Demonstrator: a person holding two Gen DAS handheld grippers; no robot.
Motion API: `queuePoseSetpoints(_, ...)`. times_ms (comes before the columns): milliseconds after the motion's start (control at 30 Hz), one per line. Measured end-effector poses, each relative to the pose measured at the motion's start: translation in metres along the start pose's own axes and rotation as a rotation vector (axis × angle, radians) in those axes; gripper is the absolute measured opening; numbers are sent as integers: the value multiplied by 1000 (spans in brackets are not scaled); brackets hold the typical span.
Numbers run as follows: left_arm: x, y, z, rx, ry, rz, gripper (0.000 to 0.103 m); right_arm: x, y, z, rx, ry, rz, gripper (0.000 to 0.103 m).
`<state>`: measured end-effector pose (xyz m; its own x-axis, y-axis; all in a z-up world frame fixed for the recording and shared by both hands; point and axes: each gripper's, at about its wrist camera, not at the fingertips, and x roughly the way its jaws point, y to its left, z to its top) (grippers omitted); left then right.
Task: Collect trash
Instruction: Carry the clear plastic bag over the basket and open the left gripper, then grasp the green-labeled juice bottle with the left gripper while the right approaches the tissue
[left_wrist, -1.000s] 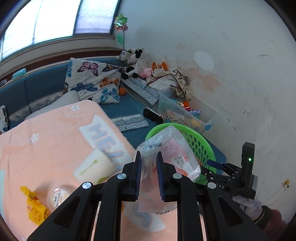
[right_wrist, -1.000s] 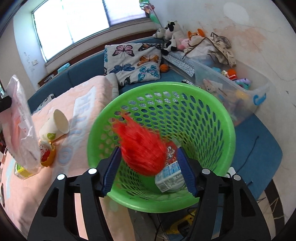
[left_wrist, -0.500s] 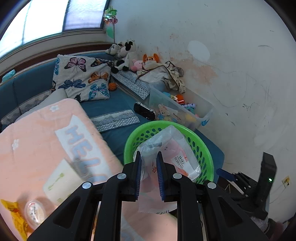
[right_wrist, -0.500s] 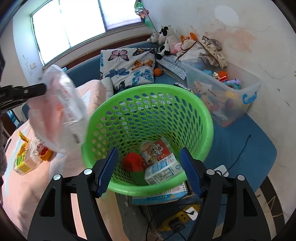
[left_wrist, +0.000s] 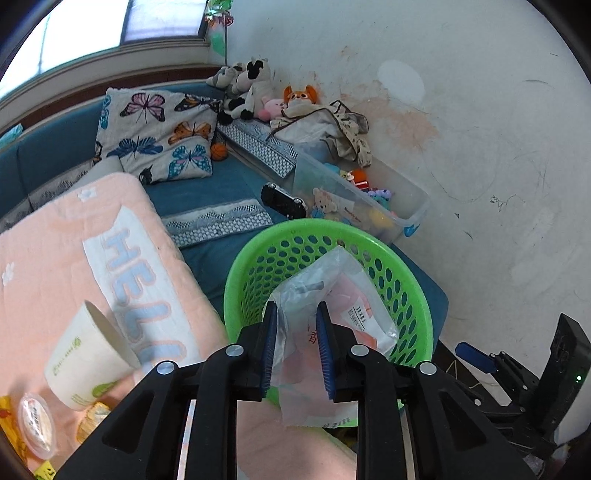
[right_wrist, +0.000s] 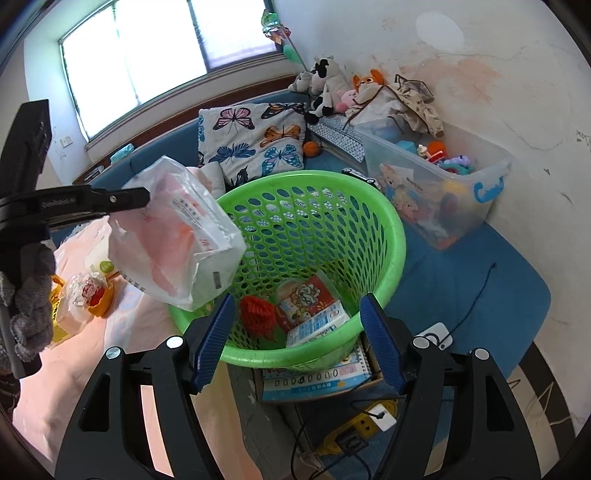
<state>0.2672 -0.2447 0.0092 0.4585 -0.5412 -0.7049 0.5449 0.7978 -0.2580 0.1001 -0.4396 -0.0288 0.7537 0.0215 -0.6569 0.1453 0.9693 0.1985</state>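
My left gripper (left_wrist: 295, 332) is shut on a clear plastic bag (left_wrist: 332, 314) with pink contents and holds it over the near rim of the green basket (left_wrist: 417, 295). The right wrist view shows the bag (right_wrist: 177, 243) hanging at the basket's left rim (right_wrist: 391, 218). My right gripper (right_wrist: 295, 332) is open and empty, just in front of the basket. Inside lie a red crumpled piece (right_wrist: 256, 314), a red snack packet (right_wrist: 306, 299) and a small carton (right_wrist: 317, 326). A paper cup (left_wrist: 88, 362) and wrappers (left_wrist: 35, 424) lie on the pink blanket (left_wrist: 55, 258).
A clear toy bin (right_wrist: 436, 181) stands beyond the basket by the wall. A butterfly pillow (right_wrist: 251, 140) and plush toys (right_wrist: 328, 88) lie on the blue couch. A notebook (right_wrist: 314, 376), a power strip (right_wrist: 358, 428) and cables lie under the basket.
My left gripper has carried the bag rightwards to the basket's rim. The red piece dropped from my right gripper into the basket, and the right gripper pulled back a little.
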Motion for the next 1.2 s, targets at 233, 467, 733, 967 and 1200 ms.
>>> queuePoseSetpoints(233, -4, 1, -5, -3, -11, -38, 33, -4, 4, -2, 0, -3, 9, 70)
queuePoseSetpoints(467, -23, 2, -11, 6, -39, -56, 41, -11, 11, -5, -4, -8, 14, 70)
queuePoseSetpoints(733, -62, 18, -37, 24, -57, -34, 41, -23, 29, -6, -27, -23, 39, 70)
queuePoseSetpoints(967, -109, 53, -73, 28, -74, 15, 45, -26, 59, -6, -71, -24, 83, 73)
queuePoseSetpoints(1200, -145, 100, -106, 18, -60, 85, 48, -24, 97, -5, -122, -20, 131, 74)
